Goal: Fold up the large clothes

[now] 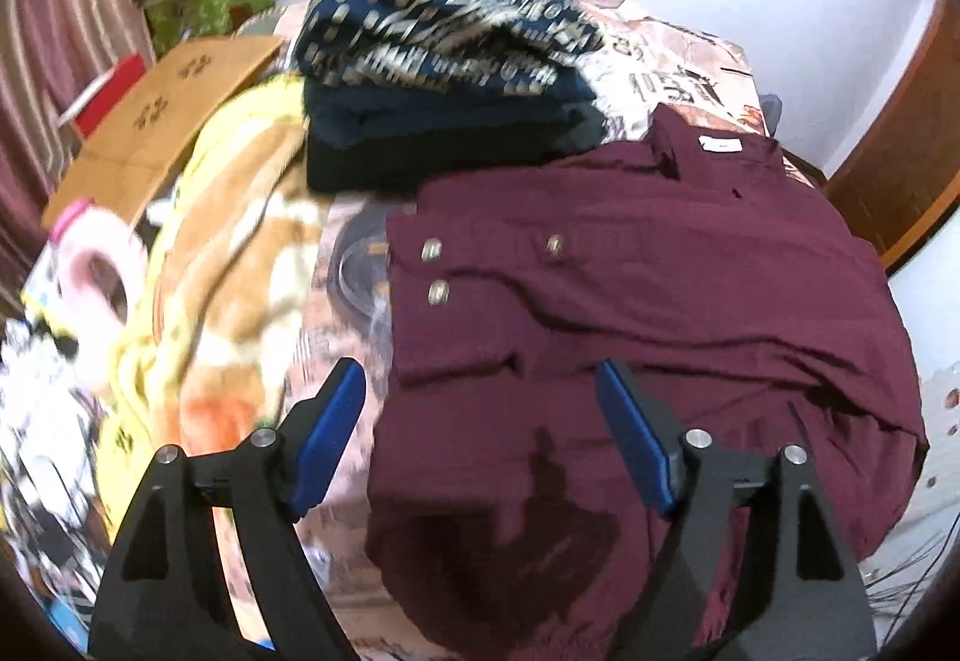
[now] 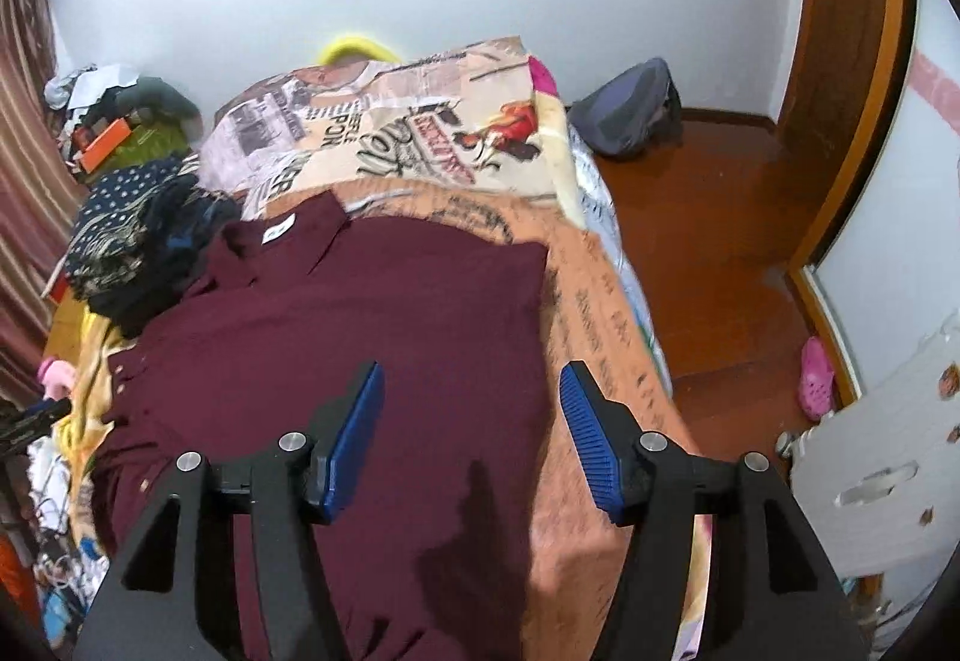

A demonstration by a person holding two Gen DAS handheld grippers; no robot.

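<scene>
Maroon shirt (image 1: 648,301) lies spread on the bed (image 2: 600,313), collar at 12 o'clock with its white label (image 2: 277,229) showing; sleeve with metal buttons (image 1: 433,249) folded in along its 9 o'clock edge. In the right wrist view the shirt fills the centre, its 3 o'clock edge straight against the orange printed bedcover.

Your left gripper (image 1: 480,421) hovers above the shirt's lower portion, pointing toward the collar, jaws wide, holding nothing. One blue pad (image 1: 330,433) sits over the bedcover just off the shirt's 9 o'clock edge, the other over the cloth.

Your right gripper (image 2: 471,421) also hangs over the shirt, jaws wide and empty, straddling the 3 o'clock edge: one pad (image 2: 354,439) above fabric, the other above bedcover.

Stack of folded dark clothes (image 1: 444,60) at 11 o'clock, touching the shirt's shoulder. Yellow-and-tan blanket (image 1: 228,265) at 9 o'clock, cardboard (image 1: 162,120) beyond it. Grey backpack (image 2: 627,111) on the wooden floor (image 2: 720,253) at 2 o'clock. Pink shoe (image 2: 816,379) at 3 o'clock.
</scene>
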